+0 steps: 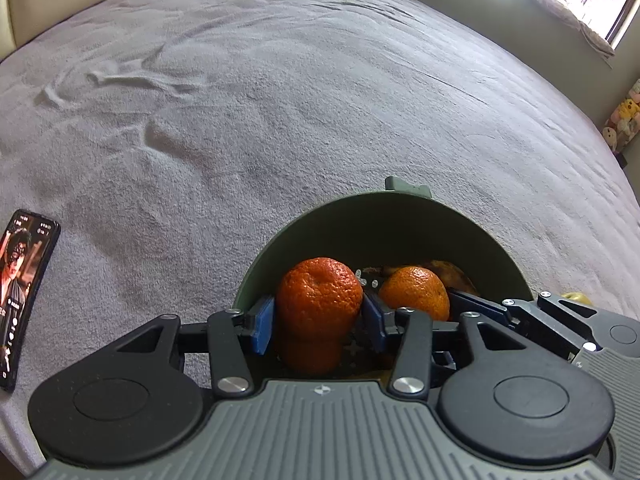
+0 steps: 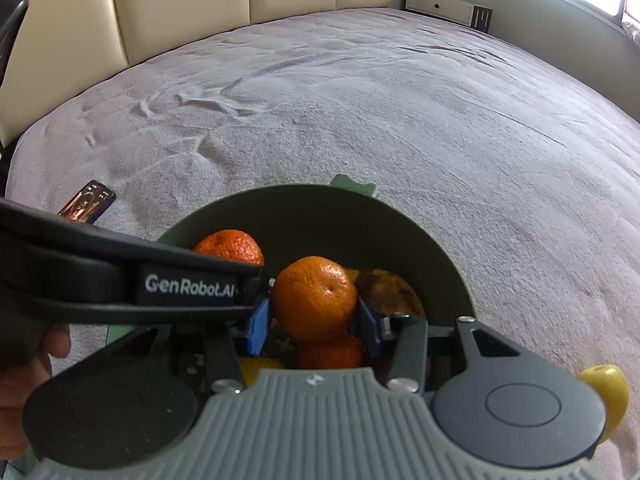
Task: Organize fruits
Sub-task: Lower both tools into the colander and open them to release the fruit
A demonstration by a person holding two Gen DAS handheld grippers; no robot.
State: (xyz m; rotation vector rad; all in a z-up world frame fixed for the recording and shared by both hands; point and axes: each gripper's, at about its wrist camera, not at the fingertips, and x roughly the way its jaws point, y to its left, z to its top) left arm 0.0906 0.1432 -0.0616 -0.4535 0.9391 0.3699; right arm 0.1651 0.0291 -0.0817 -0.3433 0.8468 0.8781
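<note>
A dark green bowl (image 1: 380, 232) (image 2: 320, 216) sits on the bed and both grippers reach into it. My left gripper (image 1: 318, 320) is shut on a tangerine (image 1: 318, 296), blue pads against its sides, resting on another orange fruit (image 1: 312, 356). My right gripper (image 2: 312, 326) is shut on a second tangerine (image 2: 314, 302) (image 1: 416, 292) just to the right. In the right wrist view the left gripper's finger (image 2: 160, 284) crosses in front, with its tangerine (image 2: 230, 246) behind it. Under the right gripper lie an orange fruit (image 2: 330, 350), a brown-spotted yellow fruit (image 2: 390, 288) and a yellow piece (image 2: 260, 364).
A yellow fruit (image 2: 604, 384) (image 1: 576, 298) lies on the blanket outside the bowl's right side. A phone (image 1: 24, 292) (image 2: 88, 200) with a lit screen lies to the left. The grey blanket (image 1: 280, 100) stretches ahead to a cream headboard (image 2: 180, 12). A hand (image 2: 24, 360) shows at lower left.
</note>
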